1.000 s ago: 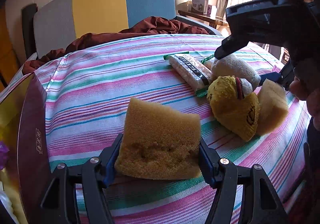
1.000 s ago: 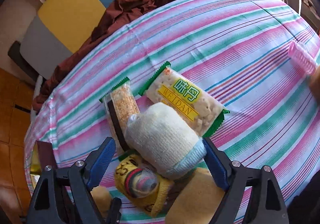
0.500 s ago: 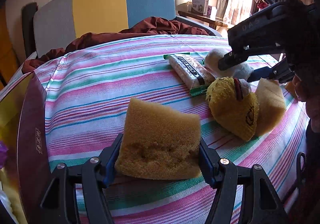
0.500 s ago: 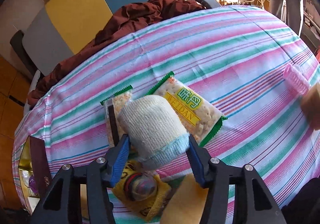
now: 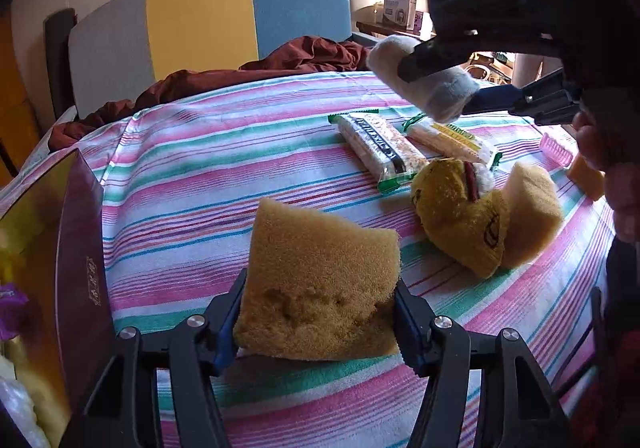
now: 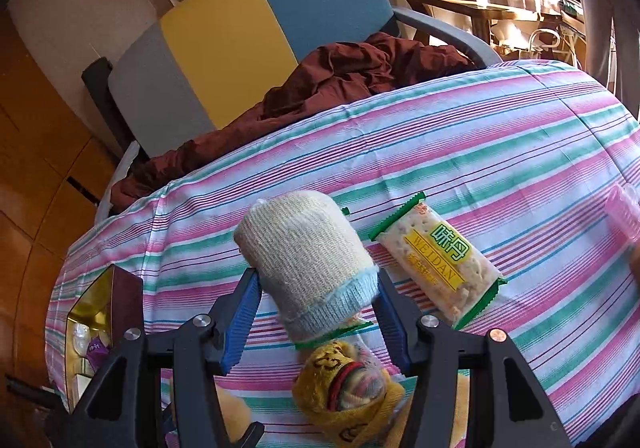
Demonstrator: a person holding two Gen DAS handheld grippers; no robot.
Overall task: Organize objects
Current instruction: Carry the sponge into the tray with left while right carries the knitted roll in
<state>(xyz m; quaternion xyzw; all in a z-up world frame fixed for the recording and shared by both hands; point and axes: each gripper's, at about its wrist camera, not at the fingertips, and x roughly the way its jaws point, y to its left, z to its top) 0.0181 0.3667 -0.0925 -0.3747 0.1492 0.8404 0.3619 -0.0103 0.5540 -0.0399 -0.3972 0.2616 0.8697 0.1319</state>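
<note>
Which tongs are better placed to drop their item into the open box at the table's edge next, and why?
Left. The left tongs hold the sponge right beside the box; the right tongs, gripping the white sock, are farther away.

Cracker packet (image 6: pixel 438 270): "WEIDAN" on yellow band, green Chinese characters beside it.
</note>
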